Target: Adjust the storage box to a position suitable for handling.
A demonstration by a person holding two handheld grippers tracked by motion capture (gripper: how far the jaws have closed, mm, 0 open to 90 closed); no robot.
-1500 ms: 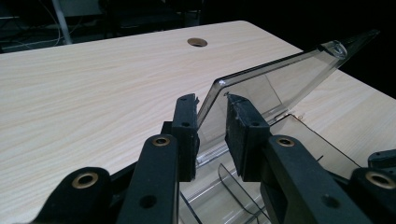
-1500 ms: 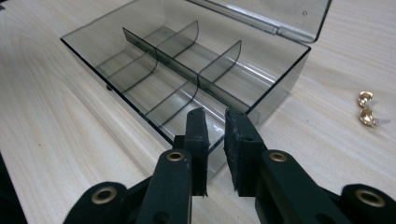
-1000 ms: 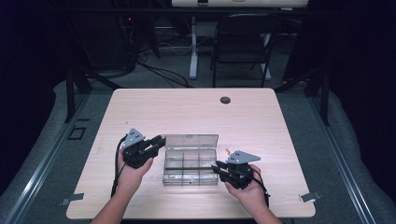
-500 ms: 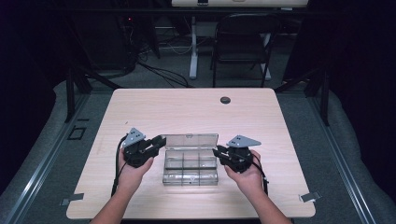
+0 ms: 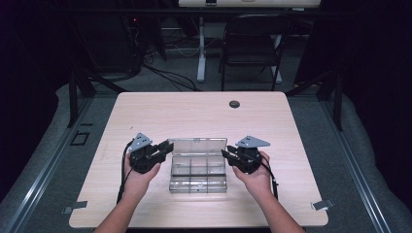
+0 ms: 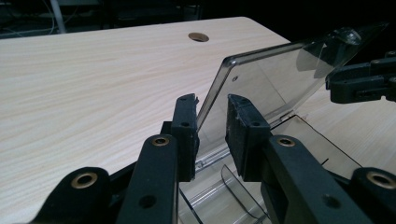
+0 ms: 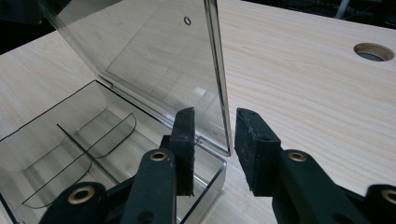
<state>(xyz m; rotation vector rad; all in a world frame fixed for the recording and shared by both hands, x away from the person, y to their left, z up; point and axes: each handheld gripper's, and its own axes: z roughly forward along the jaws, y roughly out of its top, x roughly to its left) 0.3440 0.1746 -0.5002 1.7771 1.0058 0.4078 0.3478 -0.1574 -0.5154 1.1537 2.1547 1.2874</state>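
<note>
A clear plastic compartment box [image 5: 198, 175] lies on the wooden table [image 5: 194, 116], its lid [image 5: 197, 145] raised nearly upright along the far side. My left gripper [image 5: 167, 148] is at the lid's left end; in the left gripper view this gripper [image 6: 212, 126] is shut on the lid's [image 6: 271, 79] edge. My right gripper [image 5: 226, 154] is at the lid's right end. Its jaws have just been opening; in the right gripper view this gripper [image 7: 215, 135] straddles the lid's [image 7: 154, 56] edge with a gap at one pad. The compartments [image 7: 70, 135] look empty.
A round cable hole [image 5: 234, 104] sits near the table's far edge. A folding chair [image 5: 252, 43] and a desk leg stand on the floor beyond the table. Bare tabletop surrounds the box on all sides.
My right hand has moved away from the person along the box's right end, up to the raised lid. The left hand and the box have stayed put.
</note>
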